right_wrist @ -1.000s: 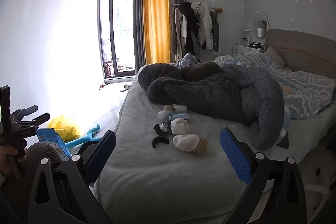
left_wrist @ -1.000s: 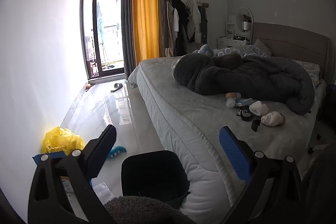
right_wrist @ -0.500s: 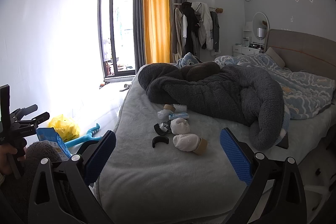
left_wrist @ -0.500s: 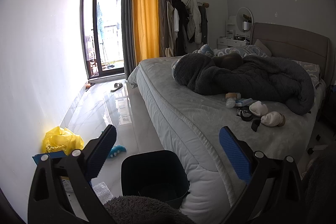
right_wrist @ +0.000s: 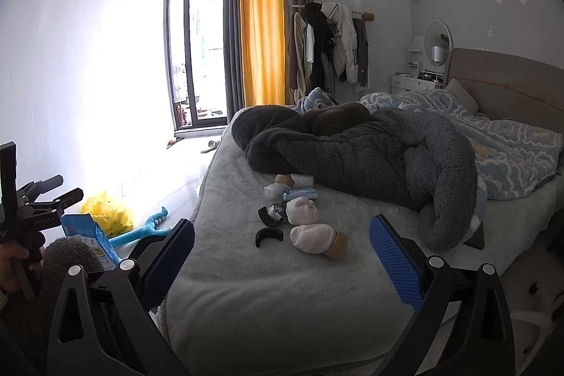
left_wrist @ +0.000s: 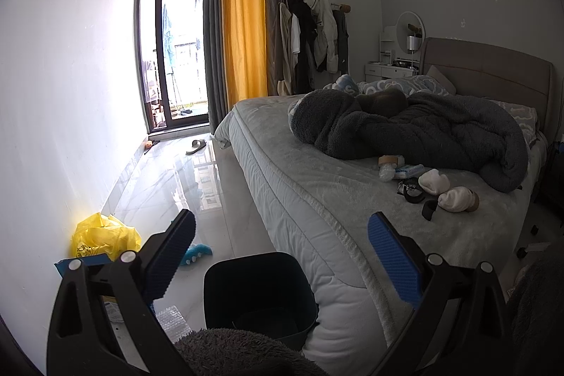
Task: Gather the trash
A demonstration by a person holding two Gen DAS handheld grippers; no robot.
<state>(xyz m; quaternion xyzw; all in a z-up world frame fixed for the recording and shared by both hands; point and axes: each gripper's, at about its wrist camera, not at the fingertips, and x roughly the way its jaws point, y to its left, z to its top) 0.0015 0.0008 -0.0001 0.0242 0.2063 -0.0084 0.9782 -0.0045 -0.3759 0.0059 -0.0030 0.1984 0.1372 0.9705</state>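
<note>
Nothing has moved; both the left gripper [left_wrist: 280, 261] and right gripper [right_wrist: 282, 261] gape empty, the dark bin [left_wrist: 259, 291] hugging the bed edge [left_wrist: 317, 224], floor beyond clear

Open gray bedspread [right_wrist: 282, 298] ahead of the trash cluster [right_wrist: 299, 221], hemmed behind by the heaped dark blanket [right_wrist: 370, 161]; bare floor [left_wrist: 176, 185] along the bedside, narrowed near the corner by the dark bin [left_wrist: 261, 291] and yellow bag [left_wrist: 102, 236].

Yellow curtain [right_wrist: 261, 23], dark grey fleece blanket [right_wrist: 370, 157], blue cloud-patterned duvet [right_wrist: 511, 143], yellow bag [left_wrist: 102, 235], black bin [left_wrist: 257, 291].
</note>
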